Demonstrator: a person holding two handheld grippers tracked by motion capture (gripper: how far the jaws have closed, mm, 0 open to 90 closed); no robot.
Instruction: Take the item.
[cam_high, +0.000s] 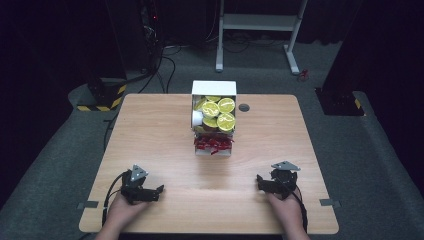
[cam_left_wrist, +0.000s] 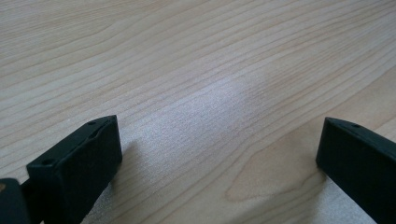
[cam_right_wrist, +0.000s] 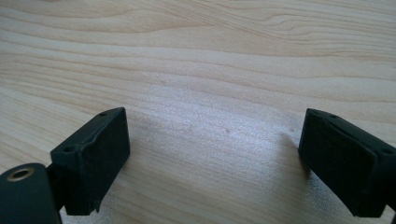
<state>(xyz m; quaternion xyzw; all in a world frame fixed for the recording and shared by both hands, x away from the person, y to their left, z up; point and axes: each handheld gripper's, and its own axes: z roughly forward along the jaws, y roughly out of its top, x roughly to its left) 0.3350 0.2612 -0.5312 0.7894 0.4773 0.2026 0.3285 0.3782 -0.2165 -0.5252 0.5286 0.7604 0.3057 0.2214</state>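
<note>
A white box (cam_high: 214, 88) stands at the far middle of the wooden table (cam_high: 150, 125), holding several round cups with yellow-green lids (cam_high: 226, 105). Just in front of it sits a small tray of red packets (cam_high: 213, 144). My left gripper (cam_high: 152, 192) rests low at the near left, held by a hand, with its jaws wide apart over bare wood (cam_left_wrist: 219, 126). At the near right my right gripper (cam_high: 267, 184) is likewise open, with nothing but wood grain between its black fingers (cam_right_wrist: 100, 154).
A dark round hole (cam_high: 244, 107) is set in the table to the right of the box. Beyond the far edge stand a white desk frame (cam_high: 260, 30) and dark equipment with yellow-black striped bases (cam_high: 102, 97). Bare wood lies between the grippers and the tray.
</note>
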